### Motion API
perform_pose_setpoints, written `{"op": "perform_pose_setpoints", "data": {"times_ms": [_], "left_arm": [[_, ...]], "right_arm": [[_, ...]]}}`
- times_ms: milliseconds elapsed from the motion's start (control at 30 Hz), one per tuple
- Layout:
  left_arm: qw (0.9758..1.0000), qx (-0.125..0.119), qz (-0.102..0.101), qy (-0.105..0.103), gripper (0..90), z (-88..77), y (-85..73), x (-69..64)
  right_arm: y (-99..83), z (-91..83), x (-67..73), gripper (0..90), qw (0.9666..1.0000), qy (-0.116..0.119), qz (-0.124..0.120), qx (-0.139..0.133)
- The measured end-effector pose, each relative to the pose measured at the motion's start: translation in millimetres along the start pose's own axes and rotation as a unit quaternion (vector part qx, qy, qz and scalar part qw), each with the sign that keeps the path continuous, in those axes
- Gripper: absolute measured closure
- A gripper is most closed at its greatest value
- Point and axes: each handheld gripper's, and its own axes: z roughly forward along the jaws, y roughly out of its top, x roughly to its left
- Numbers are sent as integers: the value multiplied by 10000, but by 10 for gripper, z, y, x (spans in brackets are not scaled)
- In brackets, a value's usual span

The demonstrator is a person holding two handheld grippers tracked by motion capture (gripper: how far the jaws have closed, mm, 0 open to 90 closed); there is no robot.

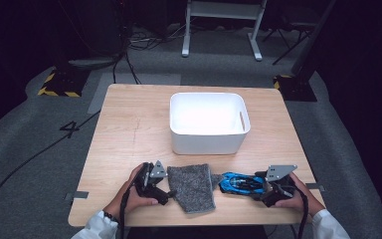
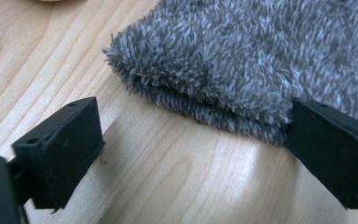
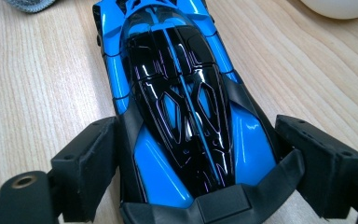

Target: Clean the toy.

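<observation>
A grey fuzzy cloth (image 1: 194, 186) lies flat near the table's front edge. My left gripper (image 1: 166, 194) rests just left of it, held in a hand. In the left gripper view the cloth (image 2: 242, 56) shows its folded corner ahead of the open left gripper (image 2: 191, 126); the right jaw sits at the cloth's hem and the left jaw stands on bare wood. A glossy blue and black toy car (image 1: 241, 183) sits right of the cloth. My right gripper (image 1: 261, 191) is at its rear. In the right gripper view, the right gripper (image 3: 198, 135) has its jaws against both flanks of the car (image 3: 177, 70).
A white plastic bin (image 1: 206, 142) stands in the middle of the wooden table (image 1: 129, 129), behind the cloth and car. Its rounded edge (image 3: 340, 7) shows in the right gripper view. Dark floor, cables and stand legs lie beyond the table.
</observation>
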Motion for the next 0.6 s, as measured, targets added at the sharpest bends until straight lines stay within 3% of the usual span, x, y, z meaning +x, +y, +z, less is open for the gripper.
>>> {"op": "perform_pose_setpoints", "data": {"times_ms": [67,333,500,600], "left_arm": [[9999,-107,-54,-61,186,-26,20,2],[9975,-694,92,-41,159,-166,219,-139],[9979,-571,303,-97,160,-69,315,-278],[9983,-361,423,-146,162,47,340,-356]], "right_arm": [[4,15,6,161,10000,-9,-62,44],[11,13,6,161,9999,-24,-92,74],[13,16,20,160,9999,-70,-93,88],[24,-15,26,167,9999,-83,-73,72]]}}
